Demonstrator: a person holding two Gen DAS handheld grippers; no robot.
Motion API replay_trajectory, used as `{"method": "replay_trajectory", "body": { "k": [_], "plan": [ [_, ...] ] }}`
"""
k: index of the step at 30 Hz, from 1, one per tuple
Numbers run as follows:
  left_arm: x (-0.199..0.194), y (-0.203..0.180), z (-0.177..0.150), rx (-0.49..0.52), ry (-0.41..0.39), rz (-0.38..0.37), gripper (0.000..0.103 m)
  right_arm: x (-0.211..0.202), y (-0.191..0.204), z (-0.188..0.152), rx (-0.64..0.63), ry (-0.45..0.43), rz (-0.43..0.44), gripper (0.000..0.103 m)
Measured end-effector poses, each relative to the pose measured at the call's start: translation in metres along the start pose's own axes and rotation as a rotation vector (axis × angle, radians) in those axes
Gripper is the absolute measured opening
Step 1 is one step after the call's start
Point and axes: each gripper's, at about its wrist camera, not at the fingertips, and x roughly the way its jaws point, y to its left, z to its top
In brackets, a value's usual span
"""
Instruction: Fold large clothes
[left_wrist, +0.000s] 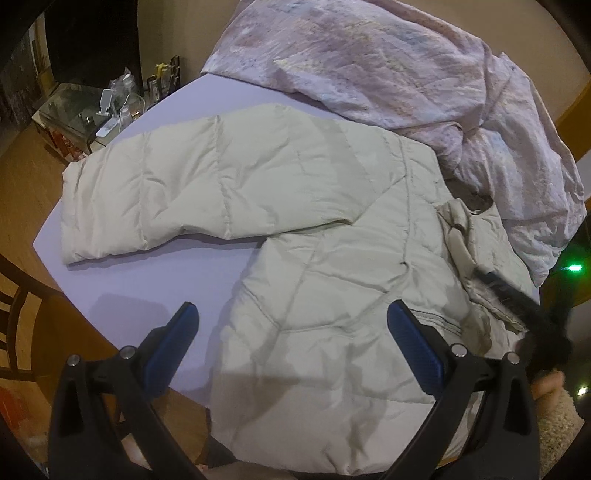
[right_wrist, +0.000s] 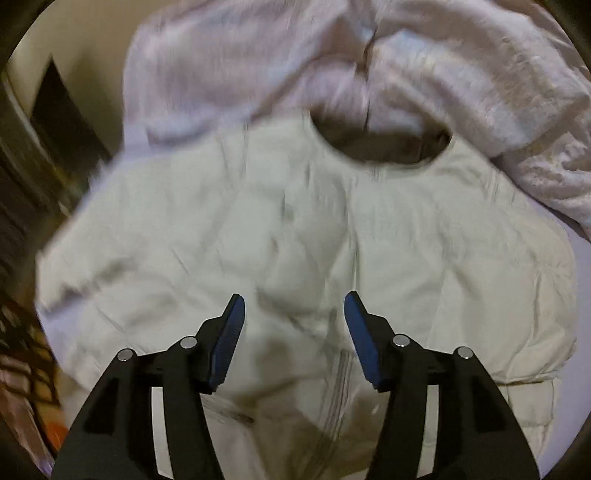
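Observation:
A pale cream puffer jacket (left_wrist: 314, 229) lies spread on a lavender sheet (left_wrist: 155, 280), its sleeve (left_wrist: 147, 192) stretched out to the left. My left gripper (left_wrist: 291, 314) is open and empty, hovering over the jacket's left hem edge. In the right wrist view, which is blurred, the jacket (right_wrist: 295, 236) lies front up with its collar opening (right_wrist: 384, 144) at the far side. My right gripper (right_wrist: 293, 302) is open and empty above the jacket's middle, near the zip. The right gripper also shows as a dark blurred shape in the left wrist view (left_wrist: 517, 295), over the jacket's right part.
A crumpled pink quilt (left_wrist: 406, 62) is heaped at the far side, touching the jacket's collar end. A glass side table with small items (left_wrist: 103, 110) stands beyond the left corner. A dark wooden chair (left_wrist: 18, 314) is at the left, on a wooden floor.

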Motion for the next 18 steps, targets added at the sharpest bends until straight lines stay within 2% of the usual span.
{"method": "replay_trajectory", "body": {
  "k": [2,5,7,10,13,18],
  "plan": [
    [0.004,0.005,0.003,-0.005,0.004,0.003,0.101,-0.006,-0.008,0.009,0.053,-0.053,-0.002,0.044],
    [0.010,0.013,0.008,-0.017,0.011,0.005,0.101,0.009,-0.021,0.020,0.135,-0.024,-0.045,0.035],
    [0.014,0.021,0.011,-0.034,0.021,0.003,0.101,0.034,-0.022,0.019,0.159,0.066,-0.074,0.034],
    [0.021,0.037,0.017,-0.085,0.039,-0.006,0.101,0.074,-0.007,0.009,0.130,0.197,-0.102,0.033],
    [0.024,0.055,0.021,-0.136,0.035,-0.005,0.101,0.086,0.009,0.011,0.106,0.203,-0.166,0.033],
    [0.029,0.090,0.027,-0.254,0.014,-0.006,0.101,0.093,0.014,0.017,0.107,0.215,-0.166,0.033]
  ]
}}
